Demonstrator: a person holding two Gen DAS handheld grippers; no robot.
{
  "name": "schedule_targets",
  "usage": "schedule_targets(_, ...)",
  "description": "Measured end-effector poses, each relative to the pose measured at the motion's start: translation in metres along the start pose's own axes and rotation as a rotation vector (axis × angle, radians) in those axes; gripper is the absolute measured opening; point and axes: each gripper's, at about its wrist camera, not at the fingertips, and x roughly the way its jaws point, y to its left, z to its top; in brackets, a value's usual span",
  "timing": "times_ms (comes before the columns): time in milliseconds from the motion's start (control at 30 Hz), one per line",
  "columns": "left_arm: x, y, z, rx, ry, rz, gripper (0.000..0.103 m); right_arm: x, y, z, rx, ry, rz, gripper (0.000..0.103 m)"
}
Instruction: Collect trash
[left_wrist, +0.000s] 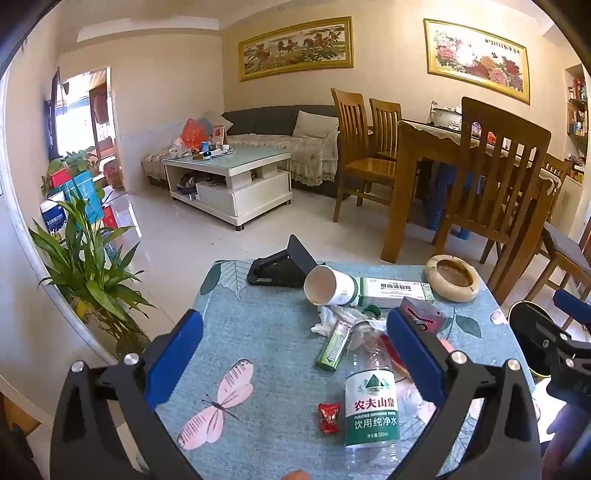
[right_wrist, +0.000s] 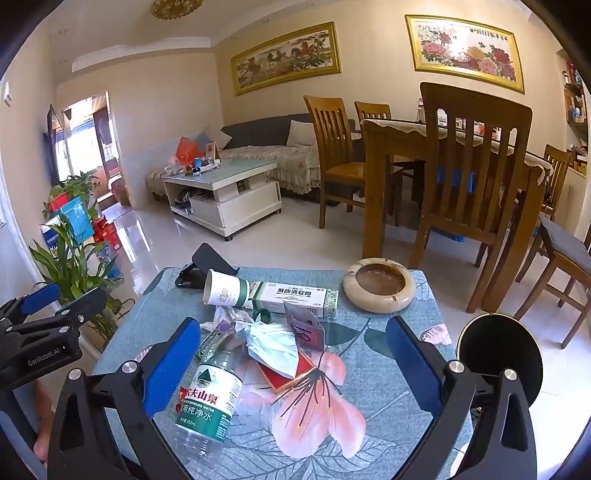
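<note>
A small table with a blue floral cloth (left_wrist: 266, 339) (right_wrist: 380, 354) holds a trash pile. An empty clear water bottle with a green label (left_wrist: 371, 402) (right_wrist: 207, 398) lies on it, with a tipped paper cup (left_wrist: 330, 286) (right_wrist: 225, 288), a white-green ointment box (left_wrist: 395, 291) (right_wrist: 295, 297), a green wrapper (left_wrist: 332, 349), a red candy wrapper (left_wrist: 328, 417), crumpled tissue (left_wrist: 332, 319), a face mask (right_wrist: 273, 345) and a red packet (right_wrist: 284, 373). My left gripper (left_wrist: 295, 362) is open above the pile, holding nothing. My right gripper (right_wrist: 293, 365) is open above the mask and red packet.
A stone ashtray (left_wrist: 452, 278) (right_wrist: 378, 284) and a black phone stand (left_wrist: 284, 267) (right_wrist: 207, 264) sit at the table's far side. A black round bin (right_wrist: 498, 358) stands right of the table. A potted plant (left_wrist: 88, 280) stands left; wooden chairs (right_wrist: 476, 177) behind.
</note>
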Motion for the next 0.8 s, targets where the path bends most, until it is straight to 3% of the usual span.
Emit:
schedule_targets(333, -0.005, 0.009, 0.006, 0.014, -0.004, -0.023, 0.100, 0.002, 0.001, -0.003, 0.000, 0.005, 0.000, 0.100)
schedule_targets(600, 0.002, 0.008, 0.008, 0.021, 0.021, 0.002, 0.100, 0.002, 0.001, -0.004, 0.000, 0.006, 0.002, 0.100)
schedule_targets(800, 0.001, 0.010, 0.008, 0.020, 0.004, -0.007, 0.100, 0.008, 0.007, -0.012, -0.001, 0.013, 0.056, 0.100)
